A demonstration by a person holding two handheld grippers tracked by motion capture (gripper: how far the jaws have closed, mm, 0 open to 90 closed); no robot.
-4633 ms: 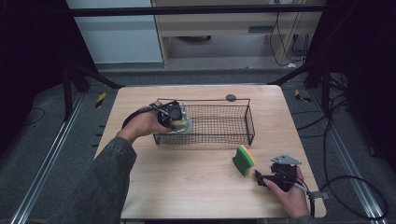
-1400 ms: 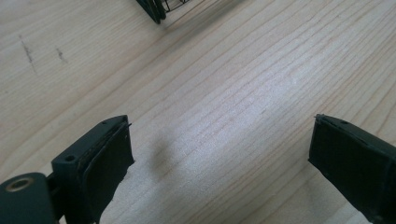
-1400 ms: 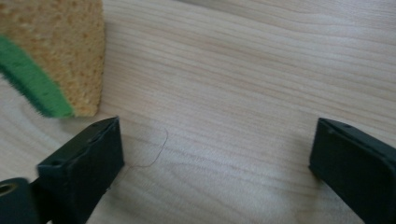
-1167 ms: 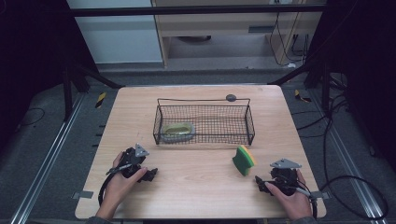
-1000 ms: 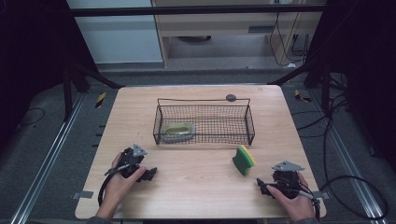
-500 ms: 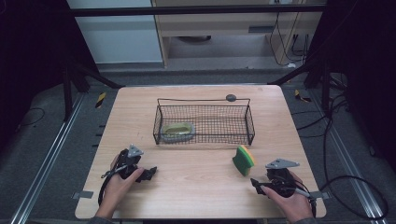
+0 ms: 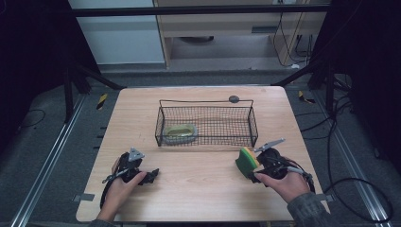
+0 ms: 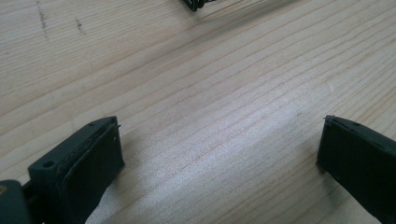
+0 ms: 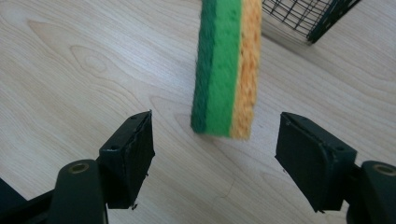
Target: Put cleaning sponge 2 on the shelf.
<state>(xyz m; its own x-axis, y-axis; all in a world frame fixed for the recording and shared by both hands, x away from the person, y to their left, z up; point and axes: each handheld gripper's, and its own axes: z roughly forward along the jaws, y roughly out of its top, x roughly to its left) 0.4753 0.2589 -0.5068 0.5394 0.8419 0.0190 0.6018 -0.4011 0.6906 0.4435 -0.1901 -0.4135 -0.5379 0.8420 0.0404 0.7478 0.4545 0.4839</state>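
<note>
1. While the left gripper (image 7: 150,177) rests spread on the table (image 7: 203,189), the right gripper (image 7: 251,169) has risen toward the sponge (image 7: 246,161).
2. Its jaws have just been narrowing, not yet pinching; the sponge stands on edge beside the basket (image 7: 206,124), ready for grasping.

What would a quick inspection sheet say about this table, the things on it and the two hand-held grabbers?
Surface: wooden table, light grain, a few faint marks.
Job's things: green and yellow sponge stands on edge near the wire basket; another sponge lies inside the basket at its left end.
Clutter: small dark round object by the basket's far rim.
Grippers: right gripper has just been closing, its jaws either side of the sponge's near end, pads apart from it; left gripper open over bare wood.
Cables: black cable trails from the right gripper off the table's right edge.
Surroundings: dark frame, floor rails, cabinets behind.
</note>
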